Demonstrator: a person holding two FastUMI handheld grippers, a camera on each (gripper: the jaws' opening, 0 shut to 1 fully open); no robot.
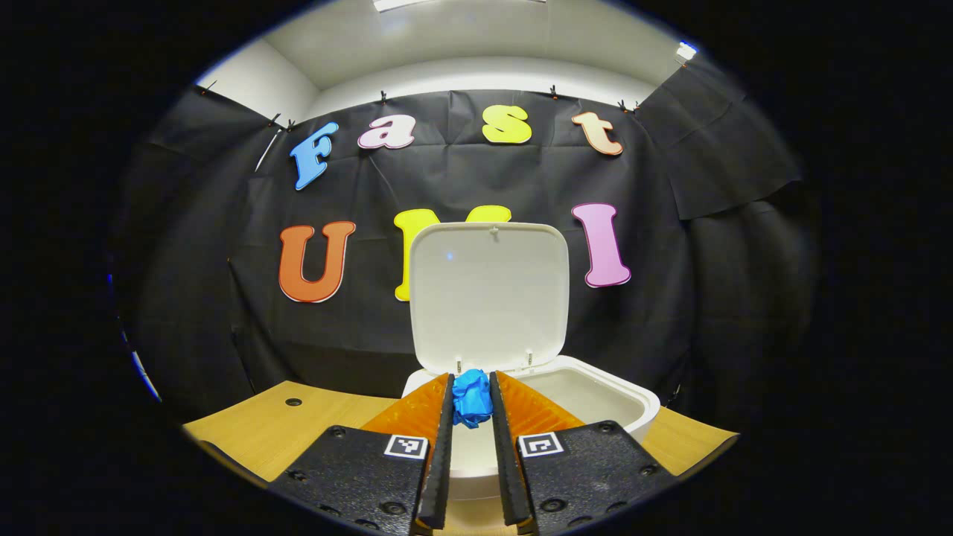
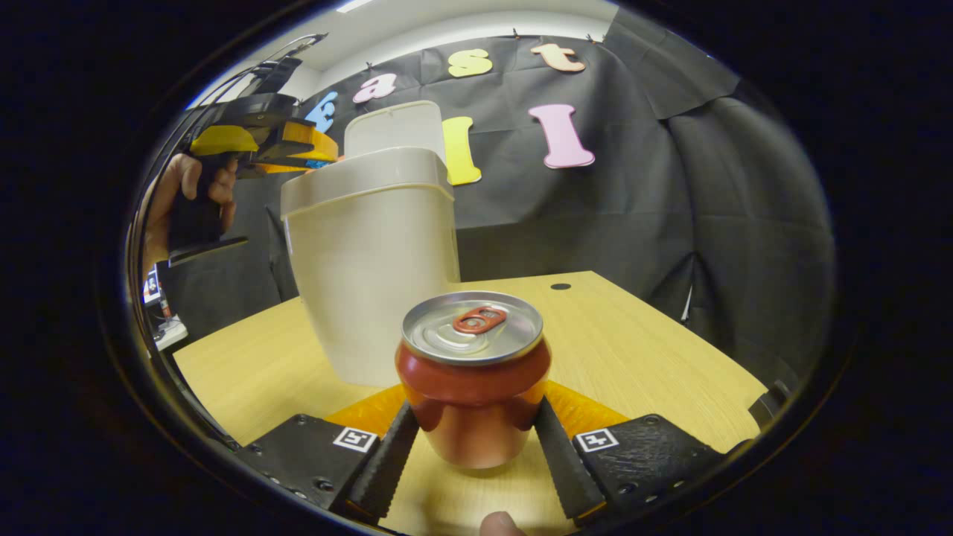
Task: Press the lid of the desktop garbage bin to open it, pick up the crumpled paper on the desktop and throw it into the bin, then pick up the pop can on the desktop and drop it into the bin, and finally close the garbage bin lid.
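Lid (image 1: 488, 294) open on bin (image 1: 595, 394). Crumpled paper (image 1: 472, 398) clamped in left gripper (image 1: 472, 406) above bin opening, not yet dropped. Pop can (image 2: 473, 376) upright on surface (image 2: 633, 350), flanked by right gripper (image 2: 476, 439); contact unconfirmed. Remaining: release paper, bin can, close lid.

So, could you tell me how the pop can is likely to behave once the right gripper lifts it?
The pop can stands upright on the desk between the right gripper fingers. Its glossy, rounded wall looks smooth, so it may slip unless squeezed evenly. The thin metal would probably dent under a hard grip. Its tab looks unopened, so it could be full and fairly heavy, though I cannot confirm that.
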